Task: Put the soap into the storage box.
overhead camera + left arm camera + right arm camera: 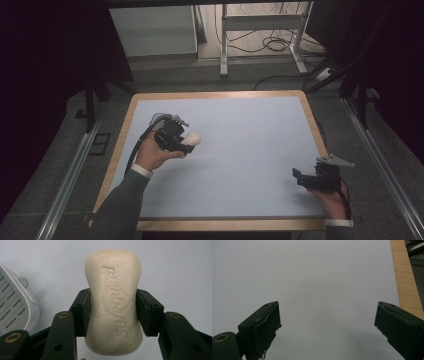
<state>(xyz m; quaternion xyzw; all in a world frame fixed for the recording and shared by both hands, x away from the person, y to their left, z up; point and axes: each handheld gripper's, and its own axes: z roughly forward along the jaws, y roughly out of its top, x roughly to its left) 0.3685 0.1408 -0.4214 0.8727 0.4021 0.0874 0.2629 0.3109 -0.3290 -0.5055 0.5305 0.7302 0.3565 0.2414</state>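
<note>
Your right gripper sits nearest you, low over the table by its near right corner, well apart from the soap. Its jaws stand wide apart with only bare blue tabletop between them; in the right gripper view the wooden edge strip runs past the right jaw, and both jaws are cut off at the bottom of the picture.

Farther in, your left hand holds the left gripper above the left half of the table, and its jaws are clamped on a cream bar of soap. In the left gripper view the soap stands with its long axis running straight out along the jaws, one rounded end pointing away from you past the pads and the other end back between the arms of the gripper. The pads grip it across its narrow waist, one on each long side. The flat face with raised lettering is turned up to the camera; the letters read upside down and are too soft to spell out with certainty. The soap's underside is hidden.

Beyond the soap's left side lies a white slotted soap dish, cut off by the picture's edge; whether it rests directly under your hand you cannot tell.
</note>
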